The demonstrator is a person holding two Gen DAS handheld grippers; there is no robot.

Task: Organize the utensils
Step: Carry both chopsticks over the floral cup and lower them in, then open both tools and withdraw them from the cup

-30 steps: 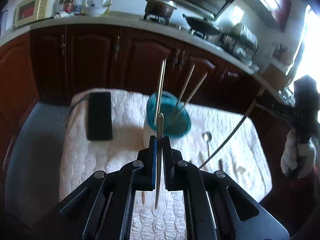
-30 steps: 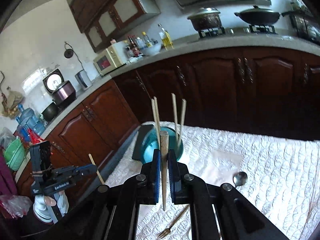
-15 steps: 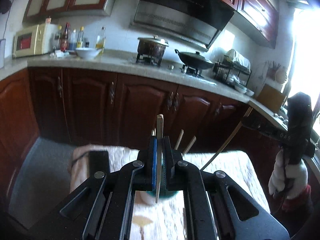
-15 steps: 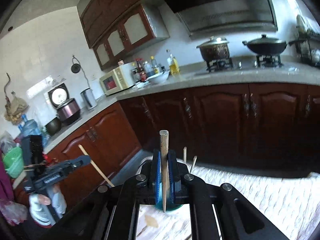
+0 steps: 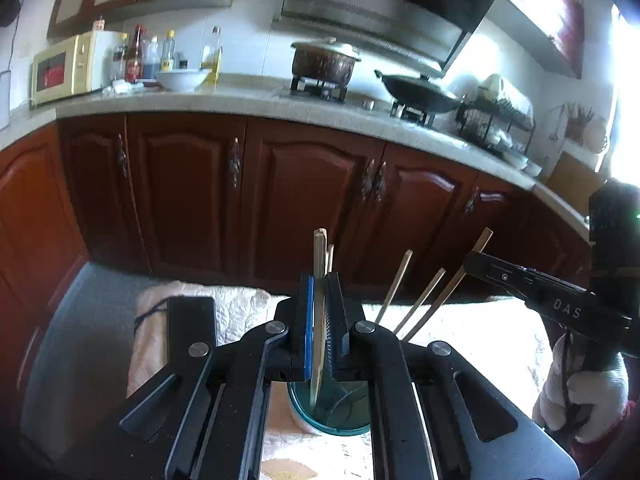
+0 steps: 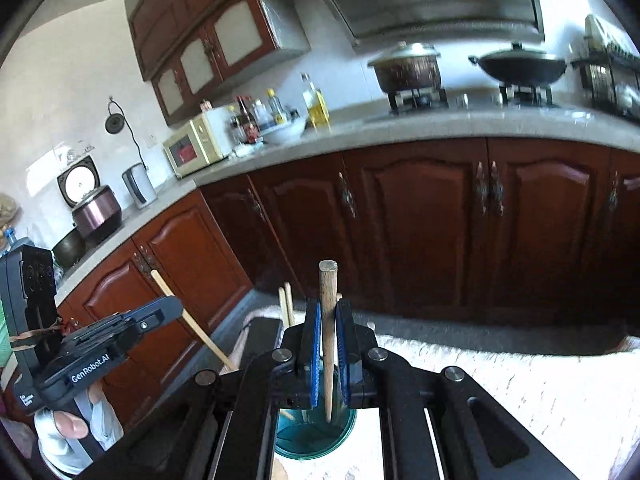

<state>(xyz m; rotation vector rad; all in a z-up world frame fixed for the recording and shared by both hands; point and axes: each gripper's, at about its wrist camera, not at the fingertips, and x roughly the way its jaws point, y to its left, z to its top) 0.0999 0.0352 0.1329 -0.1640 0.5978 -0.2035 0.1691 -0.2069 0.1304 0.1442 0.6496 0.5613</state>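
While both chopsticks hang over the teal cup (image 5: 330,412), the entry reads as follows.

Item one: left gripper (image 5: 319,344), fingers closed on a flat bamboo chopstick (image 5: 319,280), held nearly upright, its tapered tip just above the cup's mouth, inside the rim as this view shows it.

Item two: right gripper (image 6: 328,352), fingers closed on a round wooden chopstick (image 6: 329,320), likewise near upright, tip hanging over the cup's opening.

Item three: the cup itself, standing on a white quilted cloth (image 5: 240,312) over the counter, already holding several chopsticks (image 5: 420,300) that lean away toward the right gripper's side (as the left view shows them). A black flat device (image 5: 191,332) lies on the cloth well to the cup's other side.

Handling note, a judgement only: the step appears to be dropping both sticks into the cup. Best done by lowering each tip below the rim before letting go, keeping the sticks steep so they slide in rather than glance off, clear of the leaning sticks, and releasing one at a time so the cup is not knocked.
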